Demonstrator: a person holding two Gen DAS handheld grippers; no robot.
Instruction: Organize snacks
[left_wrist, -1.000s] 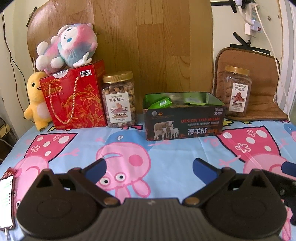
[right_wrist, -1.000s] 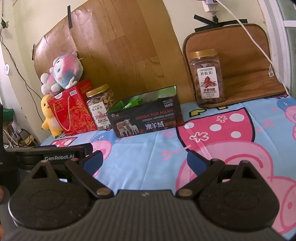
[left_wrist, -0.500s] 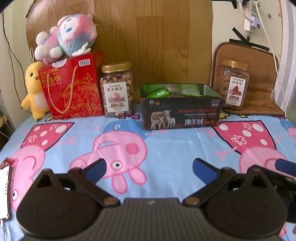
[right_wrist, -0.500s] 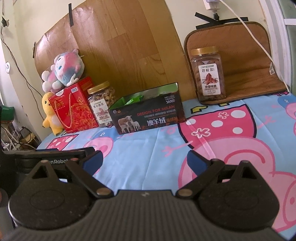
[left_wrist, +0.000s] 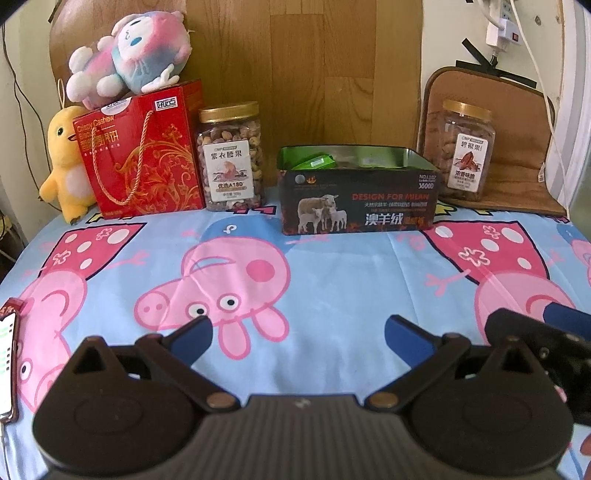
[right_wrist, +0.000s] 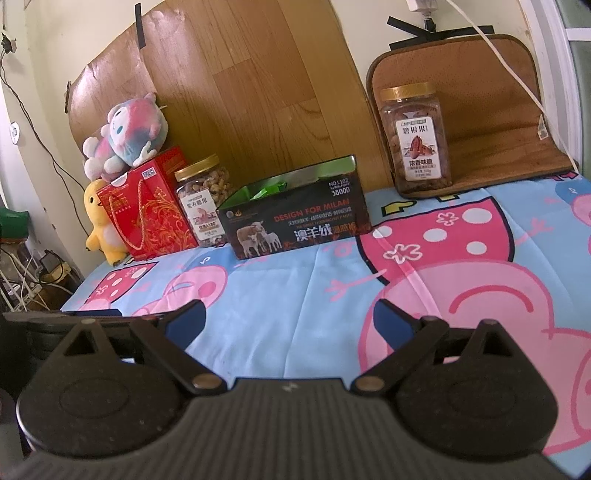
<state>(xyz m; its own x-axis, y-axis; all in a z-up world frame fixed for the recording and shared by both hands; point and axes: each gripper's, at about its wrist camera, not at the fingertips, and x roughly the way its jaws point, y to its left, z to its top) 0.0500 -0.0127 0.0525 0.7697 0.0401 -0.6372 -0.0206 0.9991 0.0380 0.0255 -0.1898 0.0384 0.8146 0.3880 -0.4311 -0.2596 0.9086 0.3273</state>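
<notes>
Both grippers have backed off and tilted up a bit over the last second, so more of the cartoon-print cloth (left_wrist: 332, 258) on the counter shows ahead of them. The left gripper (left_wrist: 297, 328) and right gripper (right_wrist: 290, 317) both have jaws spread wide, holding nothing. The open tin (left_wrist: 358, 192) with green packets sits well ahead of the left jaws. The cashew jar (left_wrist: 231, 157) is ahead-left, the pecan jar (right_wrist: 415, 140) ahead-right of the right jaws. Looks like nothing's being reached for yet.
</notes>
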